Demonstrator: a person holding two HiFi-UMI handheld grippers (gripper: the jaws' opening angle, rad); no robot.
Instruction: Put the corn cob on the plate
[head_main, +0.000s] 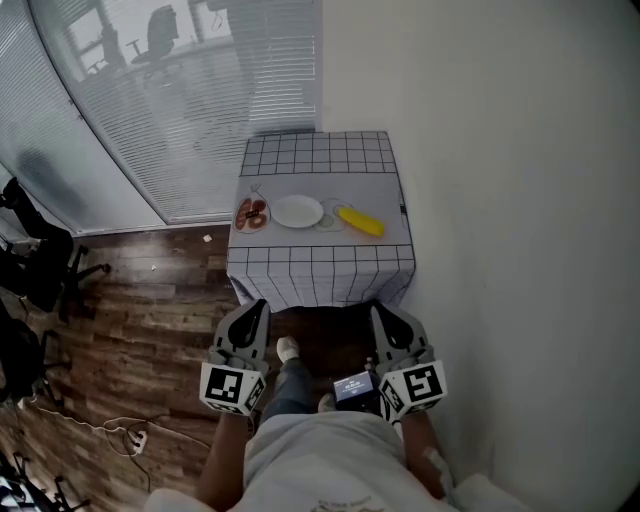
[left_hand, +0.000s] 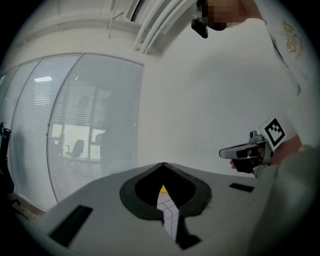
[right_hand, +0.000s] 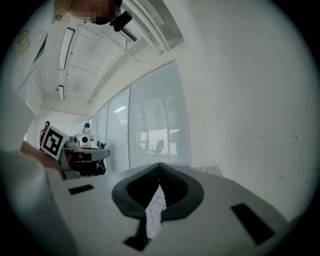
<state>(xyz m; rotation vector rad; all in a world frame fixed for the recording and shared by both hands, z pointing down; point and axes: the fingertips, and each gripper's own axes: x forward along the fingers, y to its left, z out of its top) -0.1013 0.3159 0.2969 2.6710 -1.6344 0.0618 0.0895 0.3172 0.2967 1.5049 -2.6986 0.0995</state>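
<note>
Corn cob (head_main: 360, 221) on the counter (head_main: 320, 155), at 3 o'clock of the plate (head_main: 298, 211), apart from it. My left tongs (head_main: 261, 305) and right tongs (head_main: 379, 309), at 6 o'clock, are fully closed and hold nothing. I judge the cob light, stiff and roll-prone; I would grip it mid-length.

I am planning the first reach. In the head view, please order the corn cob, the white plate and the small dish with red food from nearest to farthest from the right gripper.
Measured from the right gripper:
1. corn cob, the rightmost of the three.
2. white plate, in the middle.
3. small dish with red food, the leftmost.
</note>
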